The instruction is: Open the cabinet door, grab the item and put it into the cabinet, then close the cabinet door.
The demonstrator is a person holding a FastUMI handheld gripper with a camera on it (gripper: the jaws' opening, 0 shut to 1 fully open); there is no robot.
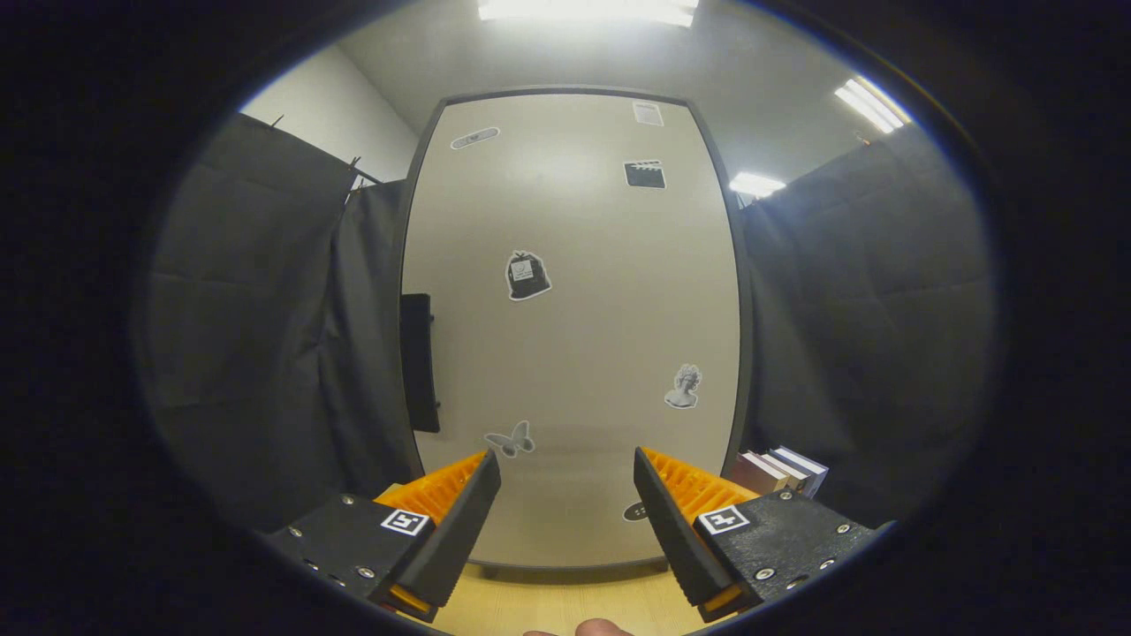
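Observation:
A tall pale cabinet door (574, 336) with several stickers stands shut straight ahead of me, framed by a dark edge. A dark handle (418, 362) sits on its left side. My gripper (565, 481) is open, with nothing between its fingers, and faces the lower part of the door a short way off. A few books (782, 471) stand just right of the cabinet's base, beyond my right finger (658, 495).
Black cloth walls hang on both sides of the cabinet. A light wooden tabletop (565, 601) runs under the fingers up to the cabinet's base. A fingertip of the person's hand (601, 628) shows at the near edge.

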